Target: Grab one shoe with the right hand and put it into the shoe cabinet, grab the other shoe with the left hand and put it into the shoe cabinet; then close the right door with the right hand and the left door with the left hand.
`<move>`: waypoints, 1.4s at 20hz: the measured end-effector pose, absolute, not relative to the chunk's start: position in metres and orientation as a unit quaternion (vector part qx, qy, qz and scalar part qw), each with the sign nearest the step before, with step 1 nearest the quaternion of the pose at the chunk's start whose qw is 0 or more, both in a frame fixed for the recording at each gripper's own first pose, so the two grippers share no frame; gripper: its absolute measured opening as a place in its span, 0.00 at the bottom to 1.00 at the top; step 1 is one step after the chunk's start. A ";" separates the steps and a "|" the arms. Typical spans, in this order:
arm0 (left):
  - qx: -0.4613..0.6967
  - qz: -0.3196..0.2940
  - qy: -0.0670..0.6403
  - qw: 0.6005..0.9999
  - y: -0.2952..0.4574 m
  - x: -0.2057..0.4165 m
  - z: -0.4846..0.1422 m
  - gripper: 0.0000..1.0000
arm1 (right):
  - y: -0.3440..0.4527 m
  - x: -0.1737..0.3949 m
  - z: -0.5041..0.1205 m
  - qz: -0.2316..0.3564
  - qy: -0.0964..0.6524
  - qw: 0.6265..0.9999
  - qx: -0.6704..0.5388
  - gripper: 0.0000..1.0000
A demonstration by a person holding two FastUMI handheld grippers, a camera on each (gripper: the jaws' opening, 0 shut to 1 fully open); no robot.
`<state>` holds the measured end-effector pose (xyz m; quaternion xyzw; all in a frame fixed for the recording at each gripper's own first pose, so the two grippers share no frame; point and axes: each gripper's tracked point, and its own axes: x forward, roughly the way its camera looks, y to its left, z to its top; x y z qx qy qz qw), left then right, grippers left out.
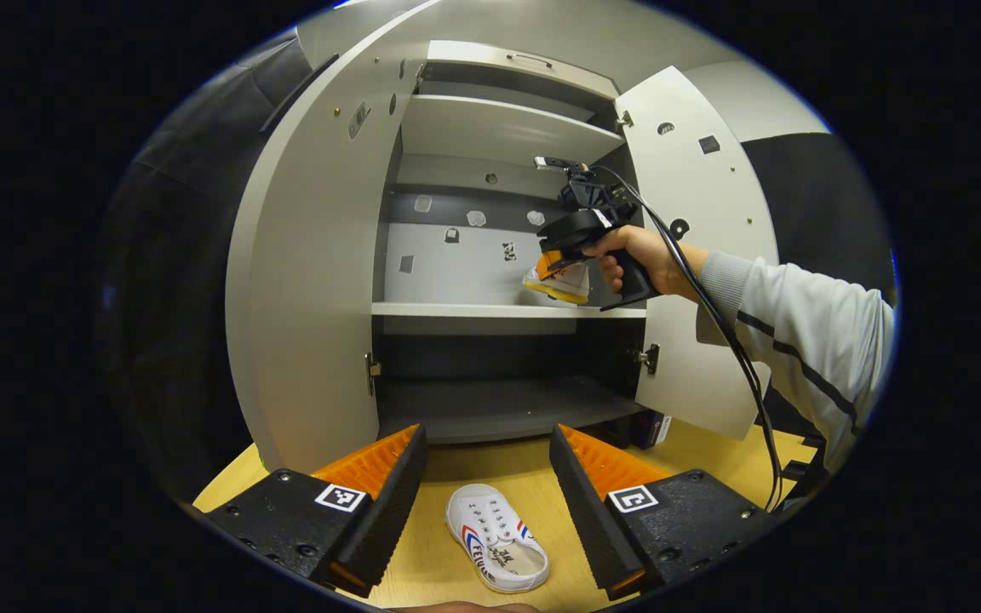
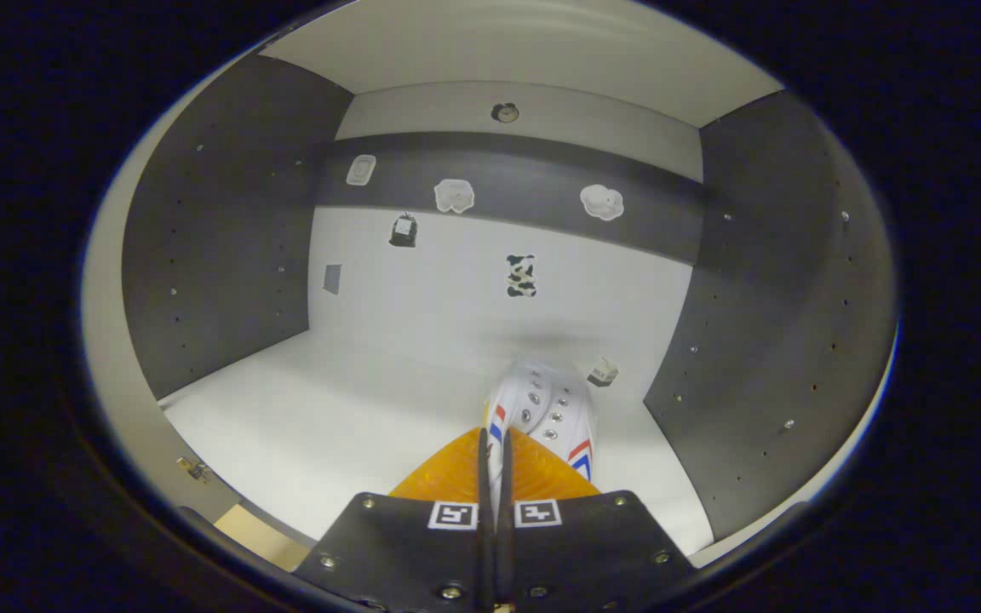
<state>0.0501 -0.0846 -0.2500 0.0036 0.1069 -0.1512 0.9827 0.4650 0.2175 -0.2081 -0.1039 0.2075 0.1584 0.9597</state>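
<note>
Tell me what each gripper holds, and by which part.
The right gripper pinches a white shoe at its rear collar; the left gripper holds nothing.

Even, bright overhead light keeps both fisheye views sharp, edges bending strongly, with soft shadow beneath the shoe cabinet shelves.

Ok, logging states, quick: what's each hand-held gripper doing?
Left hand-held gripper: open, above the floor shoe.
Right hand-held gripper: shut on shelf shoe.
</note>
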 end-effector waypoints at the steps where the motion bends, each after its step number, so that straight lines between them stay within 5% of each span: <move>1: 0.001 -0.149 0.113 0.982 -0.085 0.050 -0.254 0.88 | 0.217 0.465 -0.211 0.160 0.213 0.959 -0.102 0.01; 4: 0.003 -0.141 0.124 0.982 -0.080 0.050 -0.261 0.88 | 0.211 0.467 -0.212 0.148 0.220 0.961 -0.082 0.02; 6: 0.003 -0.133 0.124 0.983 -0.077 0.052 -0.261 0.88 | 0.203 0.470 -0.194 0.142 0.181 0.968 -0.102 0.25; 7: 0.004 -0.129 0.124 0.984 -0.076 0.052 -0.261 0.88 | 0.206 0.461 -0.182 0.140 0.168 0.970 -0.106 0.53; 9: 0.006 -0.127 0.121 0.984 -0.077 0.050 -0.260 0.88 | 0.204 0.442 -0.163 0.142 0.152 0.973 -0.103 0.65; 11: 0.009 -0.122 0.120 0.985 -0.075 0.047 -0.261 0.88 | 0.197 0.412 -0.138 0.143 0.127 0.977 -0.096 0.99; 20: 0.018 -0.112 0.151 0.982 -0.072 0.043 -0.292 0.88 | 0.148 0.249 -0.098 0.119 0.076 0.988 -0.062 0.98; 28: 0.006 -0.117 0.279 0.953 -0.076 0.053 -0.375 0.88 | 0.073 0.084 -0.121 0.052 0.062 0.996 -0.037 0.97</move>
